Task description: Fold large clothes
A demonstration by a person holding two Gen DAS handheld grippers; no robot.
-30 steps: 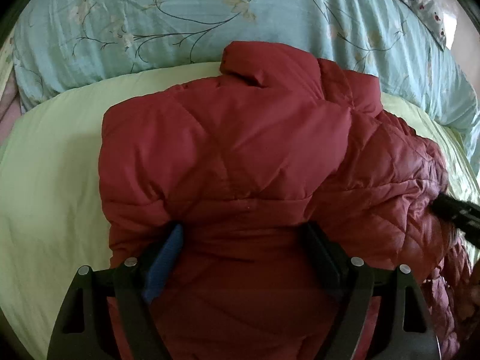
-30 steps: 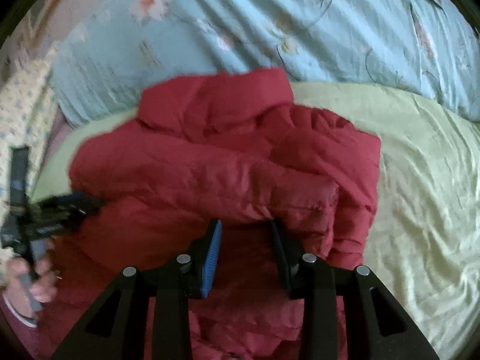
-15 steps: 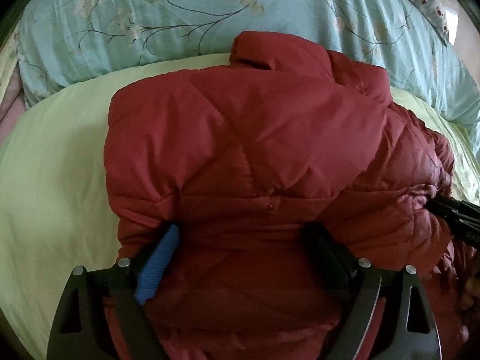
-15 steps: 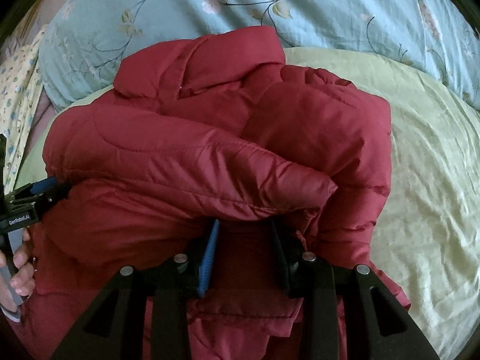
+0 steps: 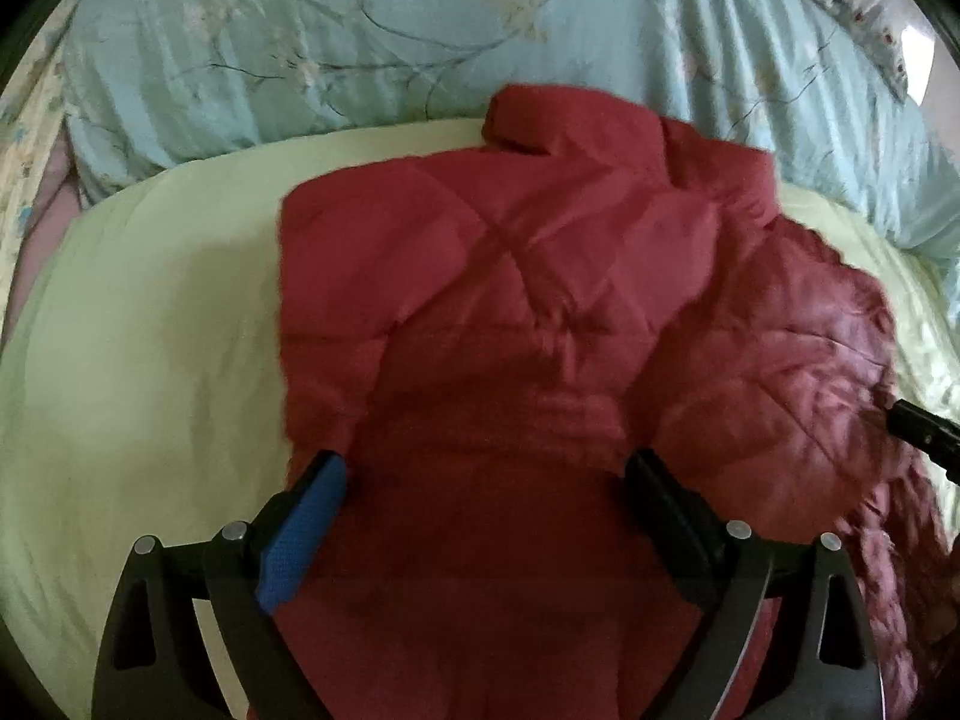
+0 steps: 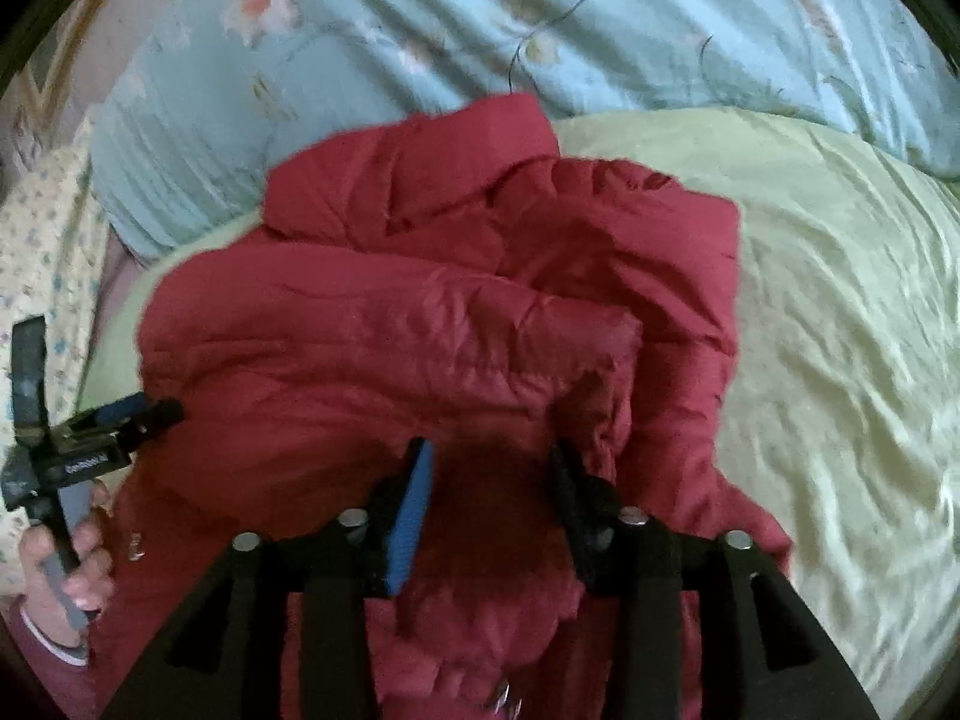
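A red quilted jacket point(image 5: 510, 312) is laid on a pale green sheet point(image 5: 150, 360), its collar point(image 5: 570, 126) turned toward a light blue floral duvet point(image 5: 360, 30) bunched along the far side. The jacket is partly folded: in the right wrist view a padded sleeve point(image 6: 390, 336) is seen laid across the body, and the right side is doubled over in thick creases.

The lower part of the jacket is straddled by the left gripper point(image 5: 483, 474). Its jaws are spread wide and are opening; red fabric lies between them, yet no pinch on it is seen. The jacket's near edge is met by the right gripper point(image 6: 489, 468), whose jaws are also opening, with a bunch of fabric between them; whether the pads still press on it cannot be told.

In the right wrist view the left gripper is seen at the jacket's left edge, held in a hand point(image 6: 66, 570) with a dark red cuff. A patterned cloth point(image 6: 42, 228) is seen at the far left, beside the duvet
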